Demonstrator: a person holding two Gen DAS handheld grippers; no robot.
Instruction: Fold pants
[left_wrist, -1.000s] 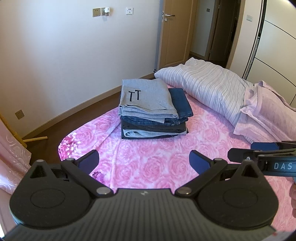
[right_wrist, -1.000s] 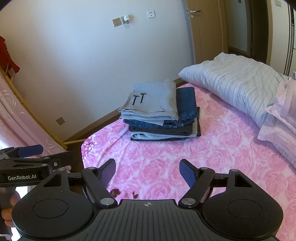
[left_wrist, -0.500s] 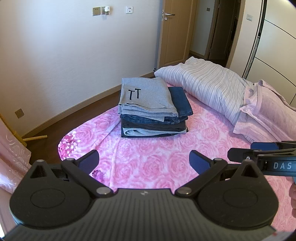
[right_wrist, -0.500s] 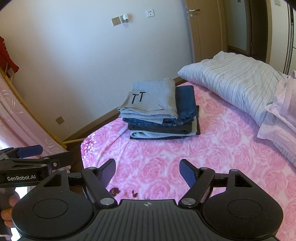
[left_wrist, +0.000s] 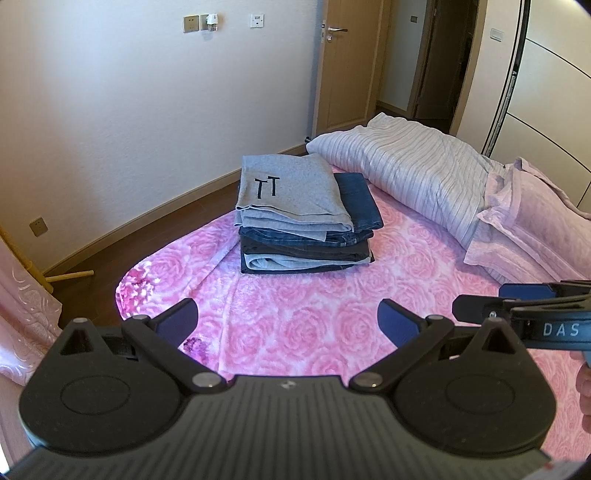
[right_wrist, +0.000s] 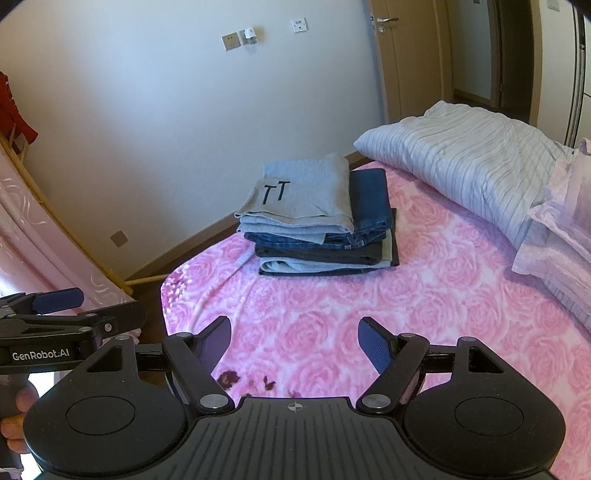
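Observation:
A stack of folded pants (left_wrist: 303, 225) (right_wrist: 317, 229) rests on the pink rose-print bed cover (left_wrist: 295, 325) (right_wrist: 332, 314). Grey pants marked with two black T letters lie on top, with blue and dark jeans beneath. My left gripper (left_wrist: 288, 317) hovers over the cover well short of the stack, jaws wide apart with nothing between them. My right gripper (right_wrist: 294, 341) hangs the same way, open and empty. Each gripper also shows at the edge of the other's view, the right gripper (left_wrist: 517, 310) at right and the left gripper (right_wrist: 55, 314) at left.
A striped grey duvet (left_wrist: 413, 177) (right_wrist: 469, 158) and pink pillows (left_wrist: 524, 221) lie on the bed to the right of the stack. The bed's rounded edge (left_wrist: 122, 291) drops to a wooden floor (left_wrist: 147, 229) on the left. A pink curtain (right_wrist: 44, 243) hangs at far left.

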